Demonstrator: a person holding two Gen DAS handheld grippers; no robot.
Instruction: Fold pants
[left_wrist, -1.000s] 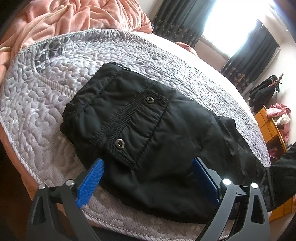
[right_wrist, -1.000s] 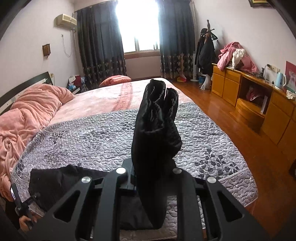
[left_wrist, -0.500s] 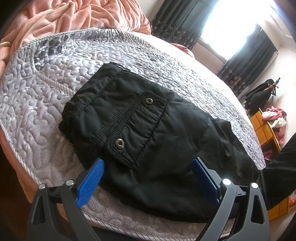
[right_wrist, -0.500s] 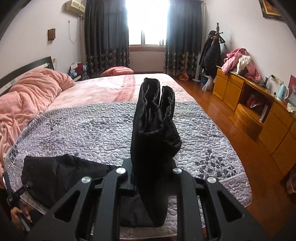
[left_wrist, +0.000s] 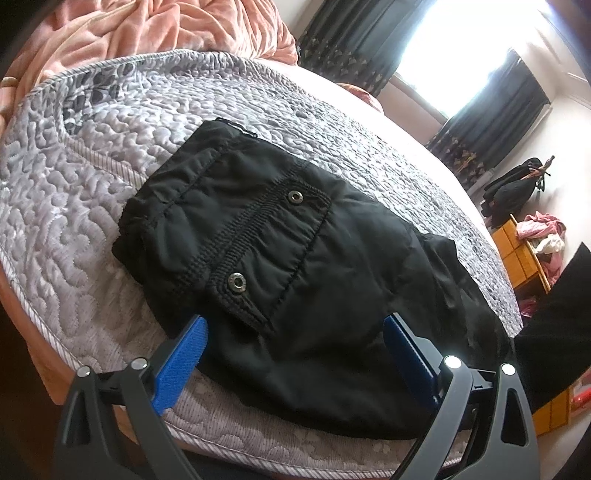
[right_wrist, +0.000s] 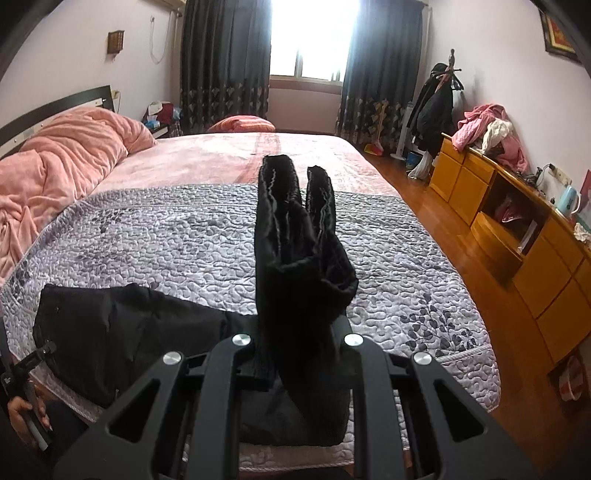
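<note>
Black padded nylon pants (left_wrist: 295, 266) are laid on the lilac quilted bed (left_wrist: 74, 192), waist end flat. Left tool (left_wrist: 295, 343) is spread wide over them. Leg cuffs (right_wrist: 295, 236) are pinched upright in right tool (right_wrist: 295, 354).

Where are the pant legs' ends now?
In the right wrist view, the cuffs stick up centrally, clamped in the right gripper, above the quilt.

Black handheld grippers with blue pads

The left gripper (left_wrist: 293, 334) has dark angular arms, silver screws and ribbed blue fingertips (left_wrist: 183, 349).
</note>
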